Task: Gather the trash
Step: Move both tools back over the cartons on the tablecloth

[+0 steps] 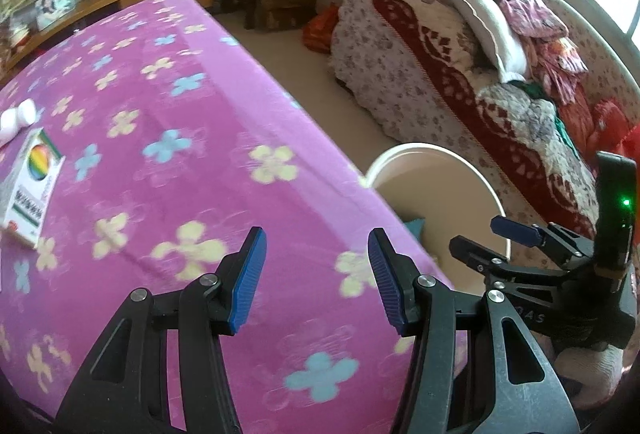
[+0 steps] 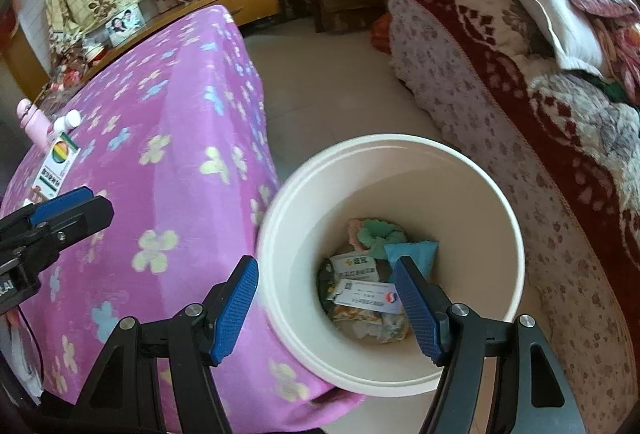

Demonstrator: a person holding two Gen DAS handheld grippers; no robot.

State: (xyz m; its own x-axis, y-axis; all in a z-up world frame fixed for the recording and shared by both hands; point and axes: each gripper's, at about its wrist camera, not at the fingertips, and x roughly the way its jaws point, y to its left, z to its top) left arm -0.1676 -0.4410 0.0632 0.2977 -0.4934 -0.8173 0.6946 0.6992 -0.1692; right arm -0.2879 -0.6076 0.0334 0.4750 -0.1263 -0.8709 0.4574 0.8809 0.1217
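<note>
Right gripper hangs above the white bucket with its jaws wide and nothing in them; my left gripper is equally wide and bare over the pink blanket beside the bucket. I judge the job partly done: cartons and crumpled scraps already lie in the bucket, while a rainbow-printed box and a white bottle remain on the blanket, well away from the bucket.

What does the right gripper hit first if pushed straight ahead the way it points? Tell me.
The right gripper is open and aimed down into the white bucket. Going straight on, it would probably meet the trash pile at the bottom first, likely the white printed packet on top, though depth is hard to judge.
</note>
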